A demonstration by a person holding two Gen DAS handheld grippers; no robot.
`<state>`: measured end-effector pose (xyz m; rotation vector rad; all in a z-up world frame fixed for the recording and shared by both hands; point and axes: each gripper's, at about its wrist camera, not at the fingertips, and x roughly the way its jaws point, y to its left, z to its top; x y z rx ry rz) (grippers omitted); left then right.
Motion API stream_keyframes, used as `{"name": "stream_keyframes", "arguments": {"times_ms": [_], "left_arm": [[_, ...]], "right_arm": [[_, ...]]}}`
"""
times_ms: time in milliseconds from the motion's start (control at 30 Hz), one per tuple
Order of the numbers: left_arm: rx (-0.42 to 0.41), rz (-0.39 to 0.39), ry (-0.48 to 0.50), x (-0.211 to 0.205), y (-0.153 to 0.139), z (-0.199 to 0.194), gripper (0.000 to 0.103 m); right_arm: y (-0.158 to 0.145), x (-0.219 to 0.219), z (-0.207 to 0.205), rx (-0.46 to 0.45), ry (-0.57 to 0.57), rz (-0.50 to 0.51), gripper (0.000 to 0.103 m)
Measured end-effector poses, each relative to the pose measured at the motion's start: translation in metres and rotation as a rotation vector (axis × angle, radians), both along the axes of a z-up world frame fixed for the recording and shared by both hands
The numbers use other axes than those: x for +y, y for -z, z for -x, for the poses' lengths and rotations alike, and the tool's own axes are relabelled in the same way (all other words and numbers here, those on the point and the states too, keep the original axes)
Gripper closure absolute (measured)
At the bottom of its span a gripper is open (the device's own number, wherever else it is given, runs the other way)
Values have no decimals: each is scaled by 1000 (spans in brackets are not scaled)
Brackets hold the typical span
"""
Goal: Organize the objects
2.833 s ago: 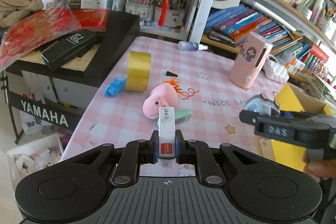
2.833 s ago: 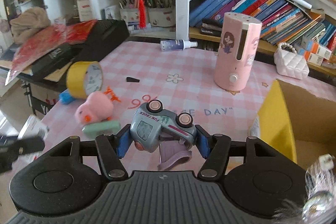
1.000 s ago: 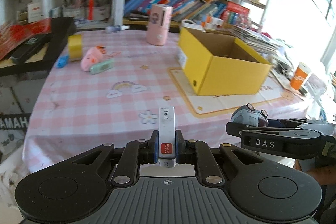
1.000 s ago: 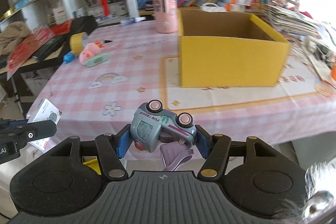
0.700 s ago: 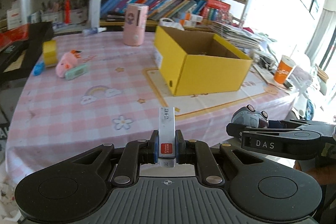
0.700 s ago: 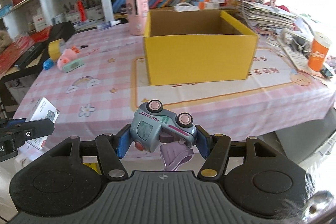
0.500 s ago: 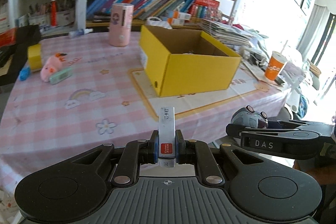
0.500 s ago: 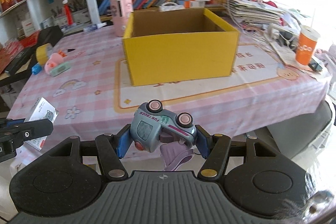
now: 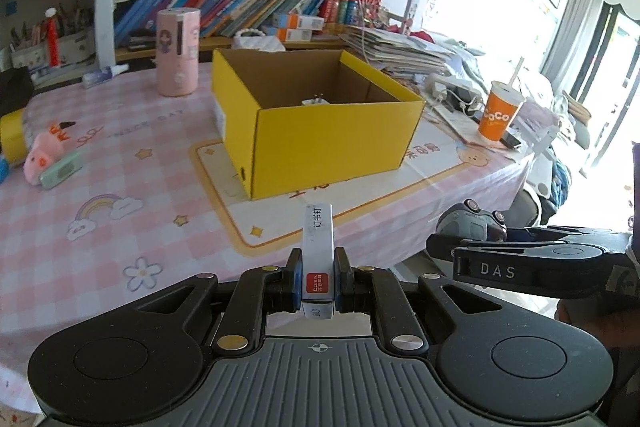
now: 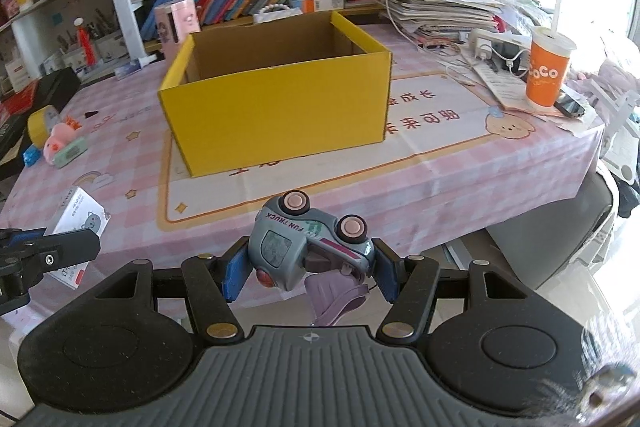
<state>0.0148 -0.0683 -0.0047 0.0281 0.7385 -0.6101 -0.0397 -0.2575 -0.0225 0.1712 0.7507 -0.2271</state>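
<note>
Staple box [image 9: 317, 259] between left tongs [image 9: 317, 281]

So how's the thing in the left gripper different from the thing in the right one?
The left gripper is clamped on a slim white staple box standing on edge; the right gripper holds a rounded grey toy truck flipped wheels-up. The box is narrow, so those jaws sit nearly closed, while the truck keeps its jaws spread wide. Both are held in the air in front of the yellow box.
</note>
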Motion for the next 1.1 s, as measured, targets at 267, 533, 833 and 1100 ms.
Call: {"name": "stream_keyframes", "arguments": {"times_ms": [267, 533, 833, 1100], "left_arm": [[-19, -14, 30, -21, 0, -14, 90], [-73, 4, 30, -38, -12, -37, 90], [-165, 21, -22, -63, -39, -91, 90], [-181, 18, -119, -89, -41, -141, 90]], "right_arm": [[5, -18, -15, 16, 15, -14, 44], [5, -35, -36, 0, 3, -16, 44], [-36, -66, -96, -146, -46, 0, 44], [-60, -88, -161, -224, -140, 23, 44]]}}
